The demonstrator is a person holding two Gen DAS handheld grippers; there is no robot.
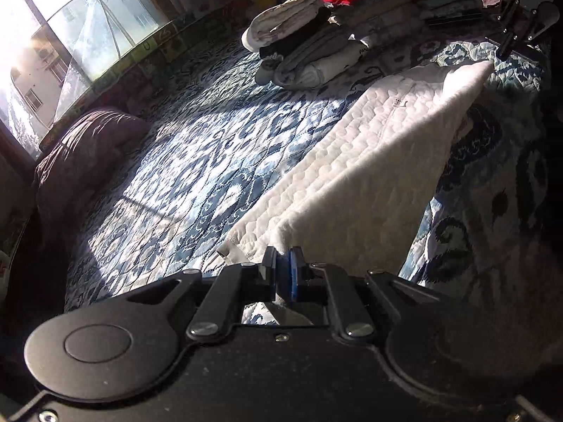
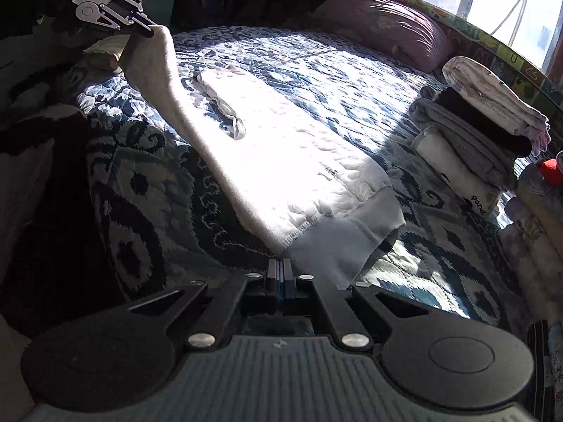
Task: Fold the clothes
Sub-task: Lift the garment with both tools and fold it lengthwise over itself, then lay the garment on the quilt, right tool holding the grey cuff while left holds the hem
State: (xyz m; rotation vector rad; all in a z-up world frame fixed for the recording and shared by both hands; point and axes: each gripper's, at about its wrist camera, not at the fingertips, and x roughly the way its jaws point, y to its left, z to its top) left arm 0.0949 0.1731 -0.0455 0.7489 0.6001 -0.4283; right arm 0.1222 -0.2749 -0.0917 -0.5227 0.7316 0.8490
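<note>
- The white quilted garment [image 2: 281,133] lies on the bed [image 2: 352,81], its long axis running from the right gripper [image 2: 280,267] at 6 o'clock in the right wrist view up to the left gripper [image 2: 149,30] at 11 o'clock.
- Both jaws are pinched narrow on the near long edge of the garment, one at each end, and that edge is lifted off the quilt while the far edge rests flat.
- The fold probably turns on carrying this raised edge across to the far side, toward 1 o'clock; neither hand is nearer, since each holds its own corner.
- In the left wrist view the left gripper [image 1: 283,267] grips the hem end, though the cloth between the pads is hard to make out.
- No containers show; a stack of folded clothes [image 2: 482,130] sits at 3 o'clock, and a pillow [image 2: 387,24] at 1 o'clock.
</note>
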